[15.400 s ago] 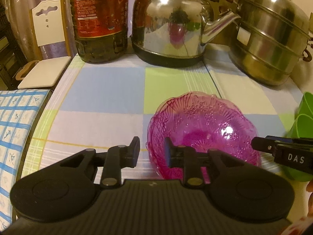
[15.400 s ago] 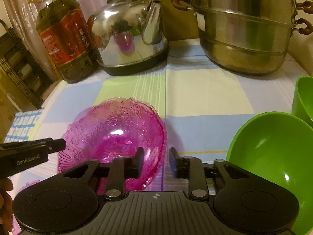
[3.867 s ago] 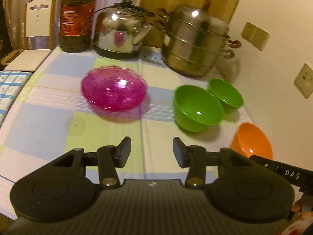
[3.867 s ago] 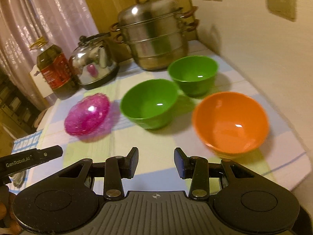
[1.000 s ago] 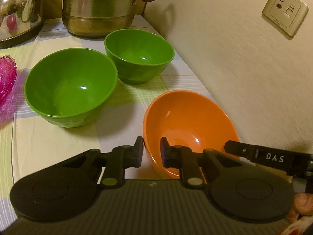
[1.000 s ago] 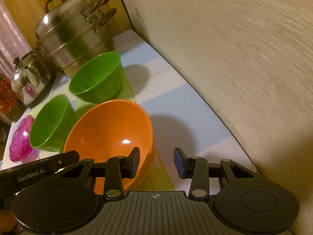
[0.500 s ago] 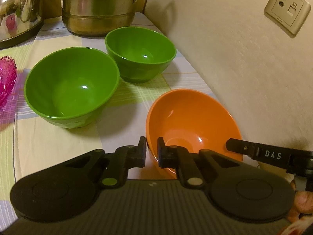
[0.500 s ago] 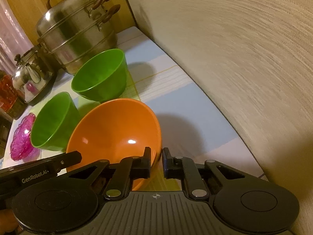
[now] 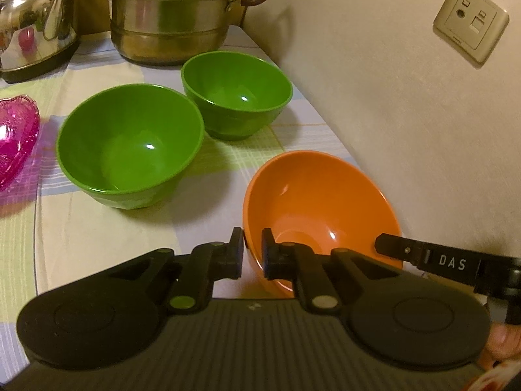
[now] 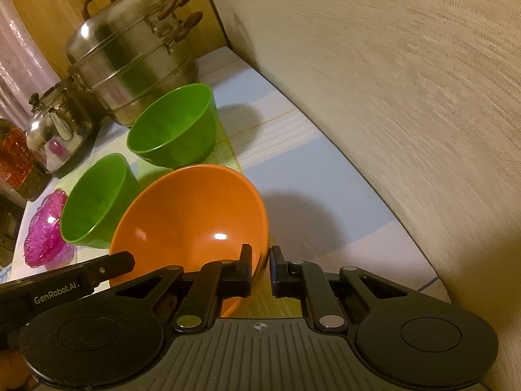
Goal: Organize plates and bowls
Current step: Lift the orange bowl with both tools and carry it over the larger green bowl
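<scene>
An orange bowl (image 9: 320,208) sits near the wall at the table's right edge. My left gripper (image 9: 252,254) is shut on its left rim. My right gripper (image 10: 260,270) is shut on the orange bowl's (image 10: 192,221) right rim. The bowl looks tilted and slightly raised. A large green bowl (image 9: 130,143) and a smaller green bowl (image 9: 236,93) stand behind it; both show in the right wrist view, the large one (image 10: 97,202) and the smaller one (image 10: 172,130). A pink glass bowl (image 9: 14,137) lies at the left.
A steel steamer pot (image 9: 172,16) and a kettle (image 9: 35,32) stand at the back. An oil bottle (image 10: 16,163) is at the far left. The wall (image 9: 407,97) with a socket (image 9: 470,22) runs close along the right. The checked tablecloth (image 9: 97,228) covers the table.
Both grippers closed onto opposite rims of the orange bowl within the last second. The bowl has tipped and shifted slightly since.
</scene>
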Demonstrator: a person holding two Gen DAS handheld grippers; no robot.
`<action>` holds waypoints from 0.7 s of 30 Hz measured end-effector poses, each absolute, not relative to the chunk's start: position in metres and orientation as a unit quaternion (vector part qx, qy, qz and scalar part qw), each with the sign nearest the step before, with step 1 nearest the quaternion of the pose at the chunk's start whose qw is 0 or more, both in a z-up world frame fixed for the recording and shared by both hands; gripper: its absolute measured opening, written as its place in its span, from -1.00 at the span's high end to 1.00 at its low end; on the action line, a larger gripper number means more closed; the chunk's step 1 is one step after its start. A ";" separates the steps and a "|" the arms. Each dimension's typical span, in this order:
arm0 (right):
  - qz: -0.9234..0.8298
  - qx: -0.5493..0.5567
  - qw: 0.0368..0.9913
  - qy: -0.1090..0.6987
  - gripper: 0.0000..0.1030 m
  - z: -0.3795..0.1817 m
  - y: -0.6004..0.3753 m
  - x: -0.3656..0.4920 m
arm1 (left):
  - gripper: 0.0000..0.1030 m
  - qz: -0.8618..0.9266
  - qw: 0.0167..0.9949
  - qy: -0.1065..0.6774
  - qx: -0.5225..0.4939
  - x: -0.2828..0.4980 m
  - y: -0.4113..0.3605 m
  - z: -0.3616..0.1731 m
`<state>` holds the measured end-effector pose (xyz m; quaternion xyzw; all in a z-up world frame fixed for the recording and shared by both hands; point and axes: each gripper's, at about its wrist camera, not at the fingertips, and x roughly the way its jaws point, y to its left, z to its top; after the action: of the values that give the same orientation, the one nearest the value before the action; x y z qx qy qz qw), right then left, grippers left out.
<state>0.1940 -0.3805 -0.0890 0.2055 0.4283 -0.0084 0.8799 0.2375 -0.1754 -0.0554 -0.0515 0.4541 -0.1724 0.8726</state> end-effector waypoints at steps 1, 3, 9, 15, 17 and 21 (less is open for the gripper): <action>-0.008 0.206 0.880 0.428 0.79 -0.088 -0.380 0.193 | 0.81 -0.172 0.873 0.453 -0.052 0.236 -0.174 -0.053; -0.007 0.205 0.882 0.425 0.79 -0.084 -0.378 0.191 | 0.81 -0.171 0.875 0.450 -0.051 0.234 -0.173 -0.050; -0.002 0.203 0.887 0.416 0.79 -0.072 -0.373 0.185 | 0.81 -0.168 0.880 0.442 -0.054 0.228 -0.168 -0.038; 0.003 0.199 0.892 0.407 0.79 -0.061 -0.368 0.181 | 0.81 -0.165 0.882 0.436 -0.058 0.223 -0.163 -0.030; 0.004 0.198 0.893 0.404 0.79 -0.057 -0.366 0.180 | 0.81 -0.165 0.883 0.435 -0.059 0.222 -0.160 -0.027; 0.007 0.195 0.896 0.399 0.79 -0.050 -0.362 0.177 | 0.81 -0.162 0.886 0.430 -0.062 0.218 -0.155 -0.020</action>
<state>0.1770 -0.3616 -0.0500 0.1950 0.3988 0.0075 0.8960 0.2179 -0.1548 -0.0203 -0.0622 0.4300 -0.1621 0.8860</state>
